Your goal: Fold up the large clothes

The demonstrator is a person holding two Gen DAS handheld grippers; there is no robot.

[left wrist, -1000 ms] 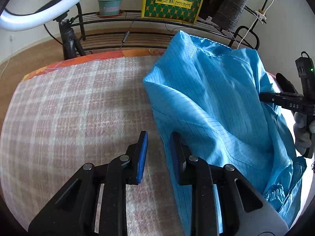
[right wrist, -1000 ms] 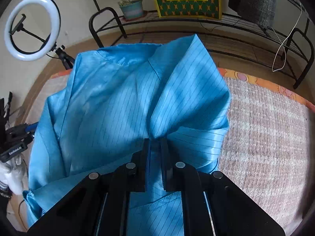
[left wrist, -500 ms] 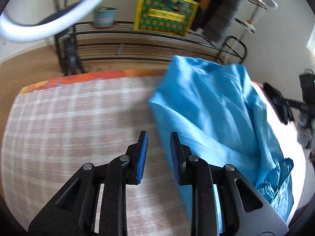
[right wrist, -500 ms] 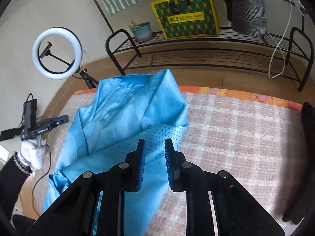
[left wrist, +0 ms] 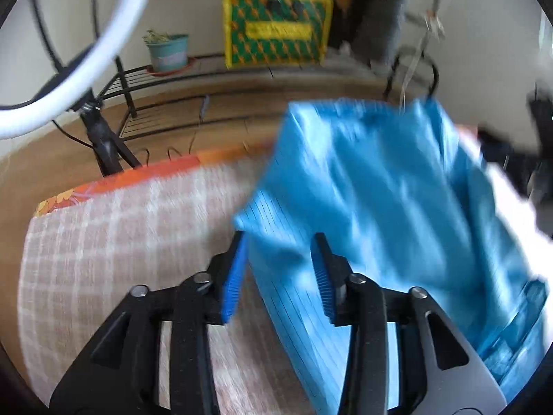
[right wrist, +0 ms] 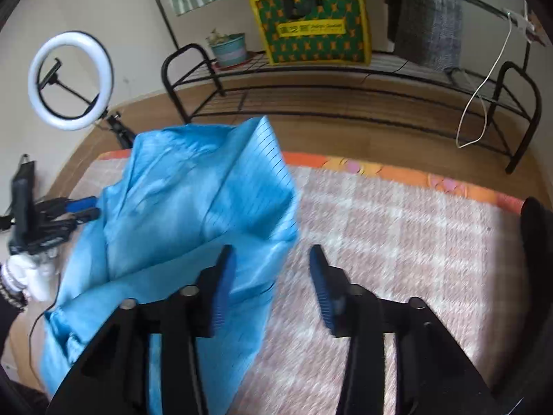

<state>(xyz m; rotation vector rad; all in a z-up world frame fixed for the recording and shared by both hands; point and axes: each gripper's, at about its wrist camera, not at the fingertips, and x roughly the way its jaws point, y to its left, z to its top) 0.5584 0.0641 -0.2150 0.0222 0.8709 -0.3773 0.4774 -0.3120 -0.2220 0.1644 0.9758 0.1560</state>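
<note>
While the blue coat (right wrist: 193,214) lies folded on the checked blanket (right wrist: 397,235), both grippers hang above it, jaws just opened about halfway and gripping nothing: left gripper (left wrist: 280,269) over the coat's edge, right gripper (right wrist: 269,276) beside its corner.

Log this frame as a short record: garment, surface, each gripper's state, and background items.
garment: blue garment, partly folded and rumpled, lying on the surface
surface: checked blanket with an orange border
left gripper: open; jaws have just been opening, garment edge under the gap, pads not pressing it
right gripper: open; jaws have just been opening, garment edge below the gap, not gripped
background: ring light, metal rack, green and yellow bag, potted plant
image quality: left view blurred
</note>
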